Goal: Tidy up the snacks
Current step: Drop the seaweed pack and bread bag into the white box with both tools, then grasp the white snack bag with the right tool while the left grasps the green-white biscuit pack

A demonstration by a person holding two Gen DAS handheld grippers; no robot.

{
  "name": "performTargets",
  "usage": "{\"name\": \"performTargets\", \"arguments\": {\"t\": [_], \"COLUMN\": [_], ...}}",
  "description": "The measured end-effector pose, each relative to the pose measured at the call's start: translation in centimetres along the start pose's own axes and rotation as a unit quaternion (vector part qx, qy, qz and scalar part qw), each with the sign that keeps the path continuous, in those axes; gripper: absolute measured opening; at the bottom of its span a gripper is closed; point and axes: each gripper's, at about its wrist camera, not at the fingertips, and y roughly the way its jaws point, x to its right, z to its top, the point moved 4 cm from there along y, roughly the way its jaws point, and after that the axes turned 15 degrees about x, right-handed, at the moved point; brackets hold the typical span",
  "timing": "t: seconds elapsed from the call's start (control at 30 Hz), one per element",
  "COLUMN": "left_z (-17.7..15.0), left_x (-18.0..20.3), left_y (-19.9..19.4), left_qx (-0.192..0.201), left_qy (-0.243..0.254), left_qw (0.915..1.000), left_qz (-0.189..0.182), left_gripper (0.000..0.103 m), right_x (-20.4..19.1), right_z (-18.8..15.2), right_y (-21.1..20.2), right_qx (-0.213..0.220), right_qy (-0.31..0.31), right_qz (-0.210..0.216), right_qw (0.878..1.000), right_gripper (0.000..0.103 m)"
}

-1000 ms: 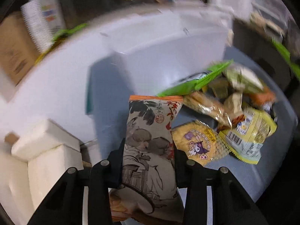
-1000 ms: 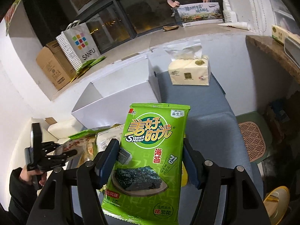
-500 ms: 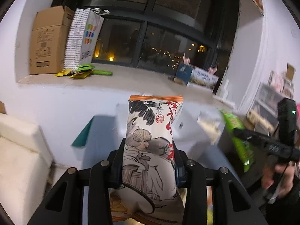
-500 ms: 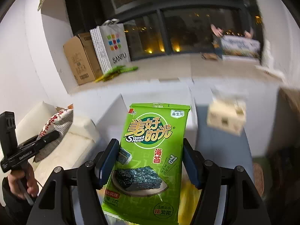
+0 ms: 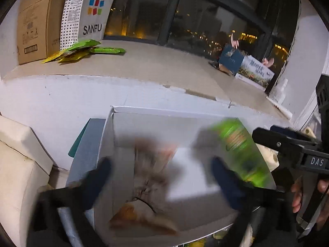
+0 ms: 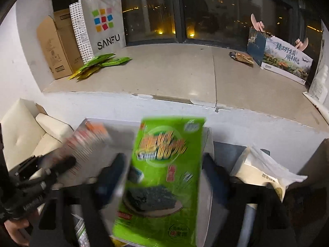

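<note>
A white open box point(image 5: 156, 121) sits below the window ledge. My left gripper point(image 5: 160, 177) is open above it, and the grey illustrated snack pack point(image 5: 152, 181) is blurred, falling free between the spread fingers into the box. My right gripper point(image 6: 164, 177) is open too, and the green seaweed pack point(image 6: 164, 175) is blurred between its fingers over the box point(image 6: 206, 142). The seaweed pack point(image 5: 240, 154) and right gripper also show at the right of the left wrist view. The grey pack point(image 6: 86, 144) and left gripper show at the left of the right wrist view.
A stone window ledge point(image 6: 174, 72) holds a cardboard box point(image 6: 55, 45), a SANFU paper bag point(image 6: 100, 22) and green packets point(image 6: 100, 61). A cream cushioned seat point(image 5: 18, 164) is left of the box. A tissue pack point(image 6: 265, 170) stands at the right.
Both grippers moved over the white box and opened. The grey pack and the green seaweed pack have come loose and are dropping.
</note>
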Motion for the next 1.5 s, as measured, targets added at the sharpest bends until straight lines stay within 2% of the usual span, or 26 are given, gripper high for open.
{"name": "performTargets", "arguments": {"t": [0.1, 0.23, 0.3, 0.4, 0.5, 0.57, 0.63, 0.7, 0.77, 0.83, 0.97, 1.07, 1.23, 1.4, 1.5], "left_z": [0.0, 0.5, 0.6, 0.4, -0.1, -0.8, -2.2, -4.0, -6.3, -8.1, -10.6, -11.0, -10.8, -11.2, -11.7], "left_x": [-0.4, 0.0, 0.4, 0.7, 0.5, 0.4, 0.2, 0.1, 0.0, -0.1, -0.1, 0.4, 1.5, 1.7, 1.6], "left_y": [-0.7, -3.7, -5.7, -9.6, -13.9, -16.5, -19.5, -21.8, -24.0, -25.3, -26.8, -27.3, -27.9, -28.0, -28.0], "left_qx": [-0.002, 0.021, 0.031, 0.047, 0.065, 0.074, 0.086, 0.093, 0.092, 0.088, 0.077, 0.079, 0.095, 0.096, 0.092], "left_qy": [0.002, 0.029, 0.042, 0.056, 0.052, 0.052, 0.057, 0.063, 0.054, 0.037, 0.025, 0.036, 0.064, 0.079, 0.083], "left_qw": [1.0000, 0.9993, 0.9984, 0.9969, 0.9954, 0.9937, 0.9922, 0.9913, 0.9910, 0.9912, 0.9920, 0.9914, 0.9882, 0.9872, 0.9874], "left_qz": [0.002, -0.010, -0.021, -0.031, -0.047, -0.066, -0.071, -0.070, -0.081, -0.092, -0.097, -0.097, -0.102, -0.100, -0.099], "left_gripper": [0.103, 0.103, 0.103, 0.103, 0.103, 0.103, 0.103, 0.103, 0.103, 0.103, 0.103, 0.103, 0.103, 0.103, 0.103], "right_x": [-0.1, -0.9, -1.5, -2.8, -3.7, -4.0, -4.1, -3.8, -3.2, -2.1, 0.3, 1.2, 1.5, 0.7, 0.5], "right_z": [-0.3, -1.2, -1.3, -1.5, -2.3, -3.1, -4.3, -6.2, -8.3, -11.3, -16.8, -19.3, -20.0, -19.6, -19.0], "right_y": [0.1, -0.8, -2.4, -6.0, -9.3, -12.6, -16.0, -18.9, -21.4, -23.4, -23.5, -22.6, -20.6, -16.2, -13.4], "right_qx": [-0.005, -0.006, 0.025, 0.077, 0.068, 0.088, 0.120, 0.141, 0.156, 0.164, 0.112, 0.082, 0.049, -0.021, -0.048], "right_qy": [0.005, -0.022, -0.023, -0.037, -0.027, -0.017, -0.026, -0.028, -0.013, 0.040, 0.172, 0.224, 0.245, 0.246, 0.268], "right_qz": [0.026, 0.041, 0.056, 0.071, 0.080, 0.091, 0.085, 0.054, 0.051, 0.059, 0.069, 0.074, 0.068, 0.059, 0.062], "right_qw": [1.000, 0.999, 0.998, 0.994, 0.994, 0.992, 0.989, 0.988, 0.986, 0.984, 0.976, 0.968, 0.966, 0.967, 0.960], "right_gripper": [0.103, 0.103, 0.103, 0.103, 0.103, 0.103, 0.103, 0.103, 0.103, 0.103, 0.103, 0.103, 0.103, 0.103, 0.103]}}
